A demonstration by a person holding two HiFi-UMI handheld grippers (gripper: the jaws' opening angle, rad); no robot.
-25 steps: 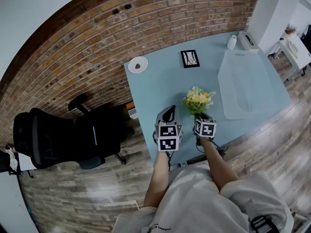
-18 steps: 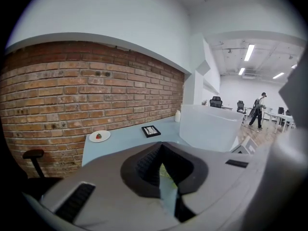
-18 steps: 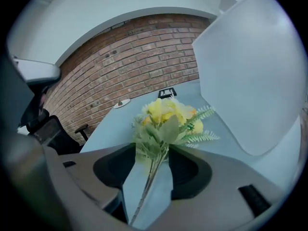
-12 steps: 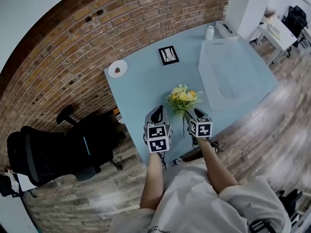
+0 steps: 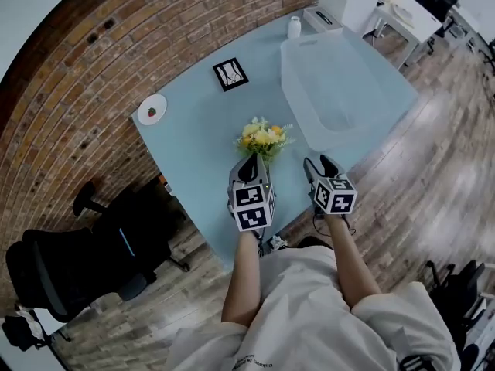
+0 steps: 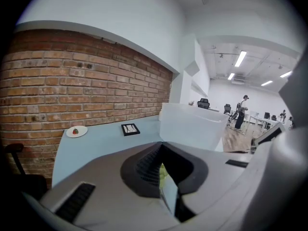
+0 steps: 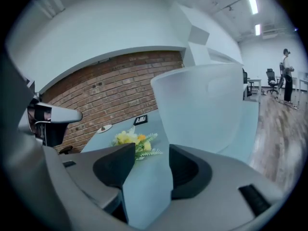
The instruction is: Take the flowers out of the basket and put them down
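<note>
A small bunch of yellow and white flowers (image 5: pixel 263 137) with green leaves lies on the pale blue table (image 5: pixel 193 141), outside the translucent white basket (image 5: pixel 313 122). My left gripper (image 5: pixel 249 163) points at the bunch from just behind it. Its jaws are shut, and a narrow slit shows a bit of green. My right gripper (image 5: pixel 319 163) is to the right of the flowers and apart from them. Its jaws are open with only table between them. The right gripper view shows the flowers (image 7: pixel 134 141) ahead and to the left, beyond the jaws (image 7: pixel 151 150).
The basket (image 7: pixel 202 105) stands at the table's right, close to my right gripper. A black picture frame (image 5: pixel 230 74), a plate with a strawberry (image 5: pixel 152 110), a white bottle (image 5: pixel 294 27) and a small device (image 5: pixel 322 18) sit farther back. The table's near edge lies under both grippers. An office chair (image 5: pixel 69 265) stands left.
My right gripper has opened, let go of the flowers and drawn off to their right. The flowers now rest on the table in front of my left gripper.
</note>
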